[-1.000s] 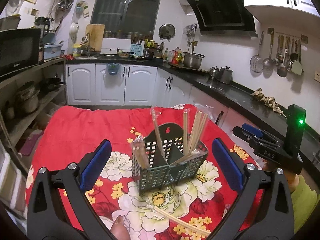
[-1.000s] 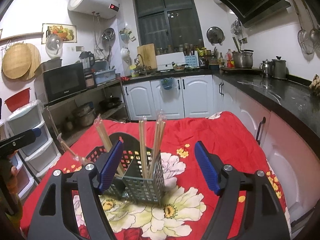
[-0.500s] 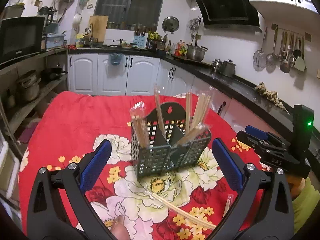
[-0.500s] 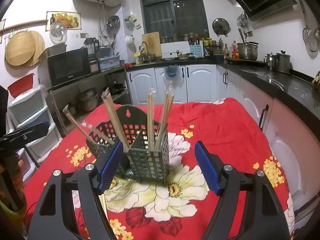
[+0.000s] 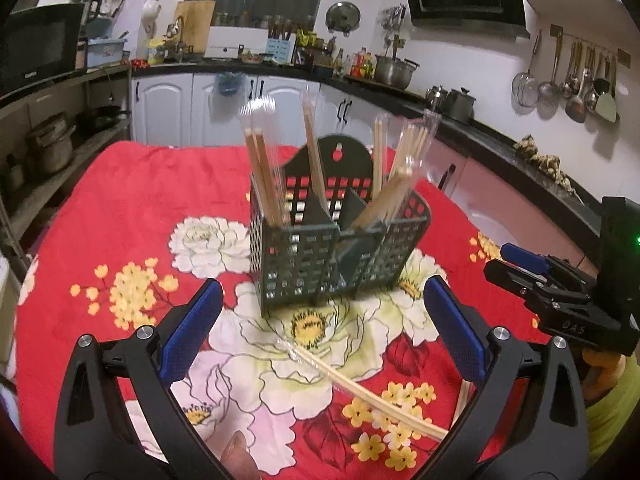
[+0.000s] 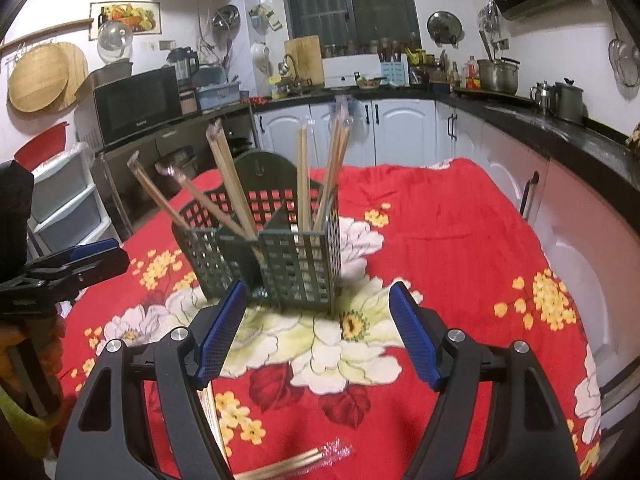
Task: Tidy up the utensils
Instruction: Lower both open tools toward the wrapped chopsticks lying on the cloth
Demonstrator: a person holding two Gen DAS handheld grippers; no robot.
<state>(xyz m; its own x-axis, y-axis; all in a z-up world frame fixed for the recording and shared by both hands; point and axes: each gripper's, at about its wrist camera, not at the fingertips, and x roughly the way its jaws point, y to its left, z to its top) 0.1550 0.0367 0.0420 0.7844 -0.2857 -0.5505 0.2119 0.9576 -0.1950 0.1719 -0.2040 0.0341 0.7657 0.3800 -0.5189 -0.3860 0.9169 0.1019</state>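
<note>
A dark green slotted utensil caddy stands on the red floral cloth and holds several wrapped pairs of wooden chopsticks. It also shows in the right wrist view. A wrapped pair lies loose on the cloth in front of it, between my left fingers. My left gripper is open and empty just in front of the caddy. My right gripper is open and empty, close to the caddy's corner. More wrapped chopsticks lie on the cloth below it.
The red floral cloth covers the table. The right gripper shows at the right edge of the left wrist view; the left gripper shows at the left of the right wrist view. Kitchen counters and shelves surround the table.
Both grippers have moved closer to the caddy and lower over the cloth. Both stay open and empty.
</note>
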